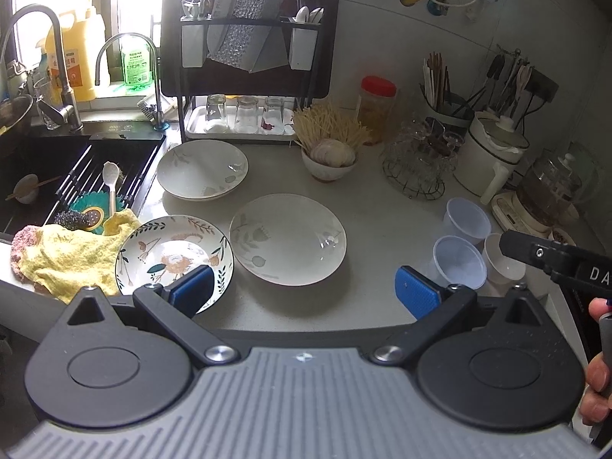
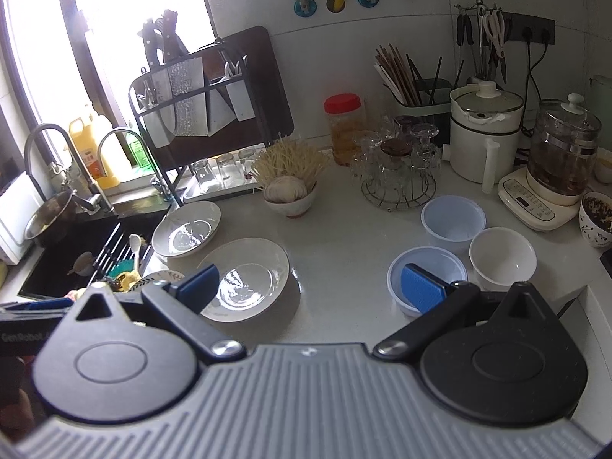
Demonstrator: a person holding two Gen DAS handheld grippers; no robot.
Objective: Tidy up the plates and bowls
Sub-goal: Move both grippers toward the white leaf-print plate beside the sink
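While both tools hang released and empty, left gripper point(image 1: 304, 287) above the near pale plate point(image 1: 287, 238), right gripper point(image 2: 311, 287) between it and the plastic bowls point(image 2: 426, 273), nothing is stacked. Advice: pinch plate rim, lift level onto floral plate point(image 1: 174, 254).

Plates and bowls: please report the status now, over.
Left gripper open, empty. Right gripper open, empty. Three plates apart near sink, three bowls grouped at right, none stacked. Yellow cloth touches patterned plate.
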